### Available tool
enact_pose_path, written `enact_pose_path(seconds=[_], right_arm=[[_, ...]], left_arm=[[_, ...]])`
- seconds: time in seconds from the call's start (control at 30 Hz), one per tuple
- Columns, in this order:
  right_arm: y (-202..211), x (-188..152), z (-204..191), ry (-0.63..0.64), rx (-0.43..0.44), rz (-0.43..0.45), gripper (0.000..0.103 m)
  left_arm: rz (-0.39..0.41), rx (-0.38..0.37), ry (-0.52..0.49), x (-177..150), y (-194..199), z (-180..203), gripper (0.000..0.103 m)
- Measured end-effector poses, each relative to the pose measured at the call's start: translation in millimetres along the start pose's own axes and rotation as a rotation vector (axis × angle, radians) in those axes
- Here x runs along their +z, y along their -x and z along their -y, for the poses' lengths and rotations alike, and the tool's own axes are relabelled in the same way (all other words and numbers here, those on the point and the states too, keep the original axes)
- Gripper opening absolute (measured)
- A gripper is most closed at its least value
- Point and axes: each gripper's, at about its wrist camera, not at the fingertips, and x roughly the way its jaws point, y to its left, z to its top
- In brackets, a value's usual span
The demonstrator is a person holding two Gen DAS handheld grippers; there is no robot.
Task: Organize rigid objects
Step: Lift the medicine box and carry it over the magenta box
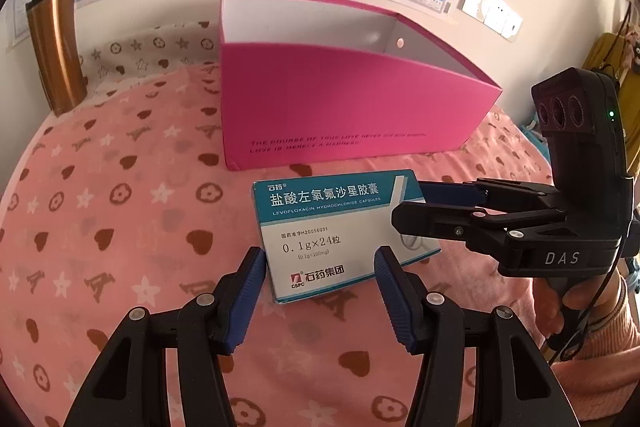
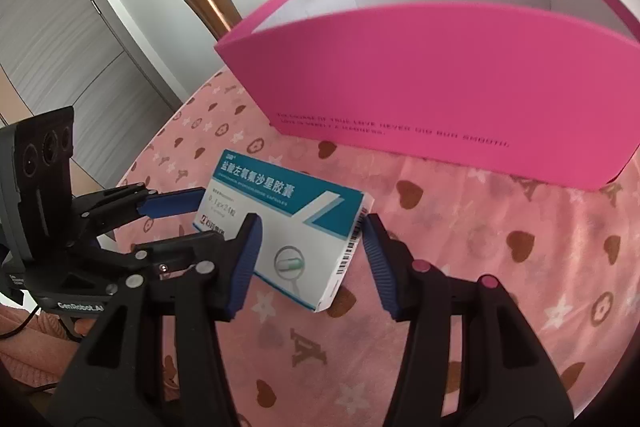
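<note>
Both grippers, left [image 1: 320,301] and right [image 2: 310,261], are set astride the levofloxacin capsule box [image 1: 340,235] with pads apparently touching; whether gripped cannot be told, and closing and lifting into the pink box [image 1: 352,107] is called for

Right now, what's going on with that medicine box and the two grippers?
A person holds both grippers at the medicine box, which lies on the pink patterned blanket in front of the open pink box. The left gripper straddles one end and the right gripper the other. Whether the fingers press on the box or only flank it is not clear. The pink box looks empty as far as can be seen.
</note>
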Motion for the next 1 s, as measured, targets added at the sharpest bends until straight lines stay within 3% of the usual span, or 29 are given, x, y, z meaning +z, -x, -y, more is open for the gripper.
enact_pose_path(seconds=[1.0], right_arm=[[40.2,27.6,-6.1,0.055,-0.05,0.105,0.055]], left_arm=[[0.145,-0.012,-0.051,33.1,24.3,15.2,0.057]])
